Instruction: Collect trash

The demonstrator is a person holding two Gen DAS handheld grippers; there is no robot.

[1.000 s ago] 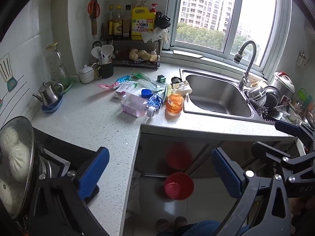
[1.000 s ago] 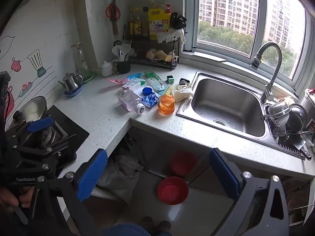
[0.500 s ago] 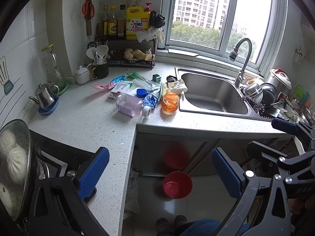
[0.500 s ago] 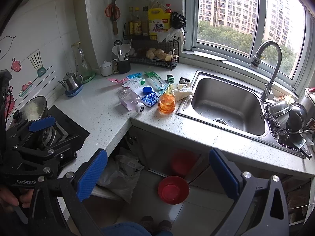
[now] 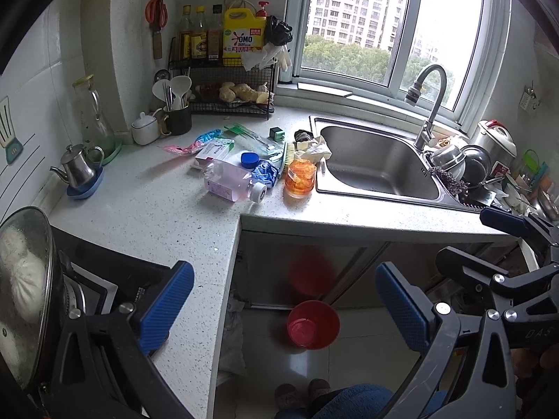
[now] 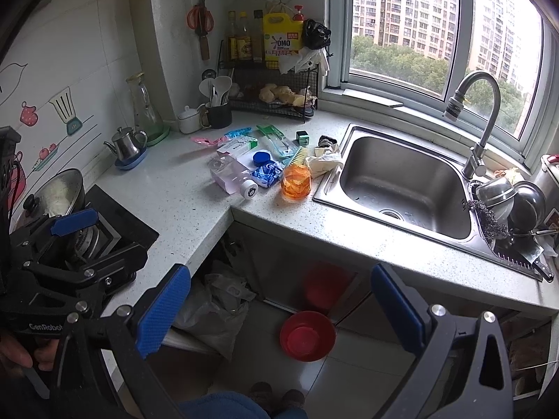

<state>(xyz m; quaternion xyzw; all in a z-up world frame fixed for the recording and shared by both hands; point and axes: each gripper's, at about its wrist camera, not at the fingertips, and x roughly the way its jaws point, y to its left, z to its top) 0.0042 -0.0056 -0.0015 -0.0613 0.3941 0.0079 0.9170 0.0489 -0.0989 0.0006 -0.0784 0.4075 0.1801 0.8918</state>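
A heap of trash lies on the speckled counter [image 5: 146, 209] left of the sink: a clear bottle of pink liquid on its side [image 5: 232, 181] [image 6: 232, 178], an orange plastic jar [image 5: 300, 178] [image 6: 296, 181], a blue wrapper [image 5: 265, 173], a white box [image 5: 213, 152], crumpled paper [image 5: 314, 150] [image 6: 326, 160] and a pink wrapper [image 5: 181, 148]. A red bin [image 5: 313, 324] [image 6: 307, 335] stands on the floor below the counter's inner corner. My left gripper [image 5: 284, 309] and right gripper [image 6: 279, 309] both hang open and empty above the floor, well short of the heap.
A steel sink [image 6: 405, 188] with a tall faucet [image 6: 478, 118] fills the right counter, and dishes [image 6: 510, 199] are stacked beside it. A hob with a lidded pot [image 5: 24, 279] sits at the left. A teapot [image 5: 78, 171], utensil cup and wire rack [image 5: 227, 83] line the back wall. Plastic bags [image 6: 216, 300] lie under the counter.
The left wrist view has shifted a little, so the heap sits slightly further left and up. The right gripper has hardly moved. Both grippers stay open and empty.
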